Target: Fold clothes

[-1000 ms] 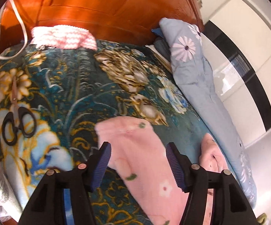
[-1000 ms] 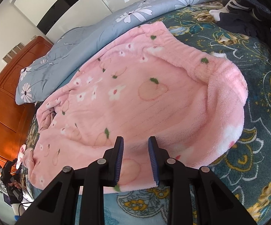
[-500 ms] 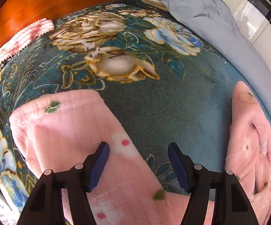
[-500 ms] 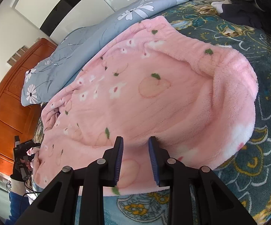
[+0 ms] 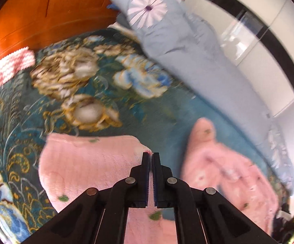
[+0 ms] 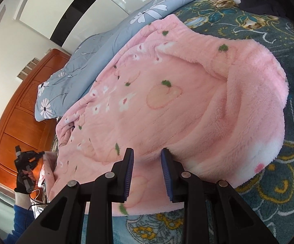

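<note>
A leg edge of the pink garment (image 5: 90, 162) is pinched by the left gripper (image 5: 149, 156); the hem is straddled by the spread right gripper (image 6: 147, 152)

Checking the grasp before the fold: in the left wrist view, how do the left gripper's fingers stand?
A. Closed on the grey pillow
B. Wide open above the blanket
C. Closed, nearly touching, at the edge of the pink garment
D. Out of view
C: the left gripper has its jaws almost together, with the pink garment edge at their tips.
</note>
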### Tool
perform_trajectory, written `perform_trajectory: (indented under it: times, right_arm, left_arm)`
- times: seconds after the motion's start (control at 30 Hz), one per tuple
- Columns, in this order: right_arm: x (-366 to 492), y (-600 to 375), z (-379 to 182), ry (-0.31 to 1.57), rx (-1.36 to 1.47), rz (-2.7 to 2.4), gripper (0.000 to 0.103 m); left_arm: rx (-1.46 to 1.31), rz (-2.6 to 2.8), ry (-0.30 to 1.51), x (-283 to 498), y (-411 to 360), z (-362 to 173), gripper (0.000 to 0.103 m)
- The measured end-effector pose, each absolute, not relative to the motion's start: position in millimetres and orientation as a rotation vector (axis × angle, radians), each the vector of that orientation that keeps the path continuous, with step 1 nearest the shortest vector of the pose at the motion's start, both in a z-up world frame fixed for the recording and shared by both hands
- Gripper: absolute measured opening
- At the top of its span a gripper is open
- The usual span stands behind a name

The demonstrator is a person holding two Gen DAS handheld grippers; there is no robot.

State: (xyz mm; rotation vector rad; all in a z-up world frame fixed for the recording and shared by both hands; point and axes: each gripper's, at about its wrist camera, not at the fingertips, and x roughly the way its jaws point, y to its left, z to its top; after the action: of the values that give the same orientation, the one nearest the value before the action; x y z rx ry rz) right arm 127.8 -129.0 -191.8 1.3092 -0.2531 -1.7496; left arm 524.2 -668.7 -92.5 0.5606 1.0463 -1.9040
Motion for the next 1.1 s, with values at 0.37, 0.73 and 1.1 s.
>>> perform_trajectory:
  times: [0.37, 0.73, 1.1]
  right_arm:
    - [129.8, -126.0, -192.9, -0.255, 1.308, -1.771, 0.029]
    - [135.7, -130.4, -184.8, -0.204, 1.317, -1.807, 0.029]
    - [152.1, -146.2, -179.4, -0.171, 1.317, -1.809, 0.029]
  left_arm:
    - [0.316, -1.824, 1.071, 670.6, -629.9, -103.3, 0.003]
    - [0.46, -1.695, 1.162, 726.2, -609.9, -204.0, 0.004]
    - [0.868, -1.957, 0.708, 661.9, -582.5, -170.4, 0.068]
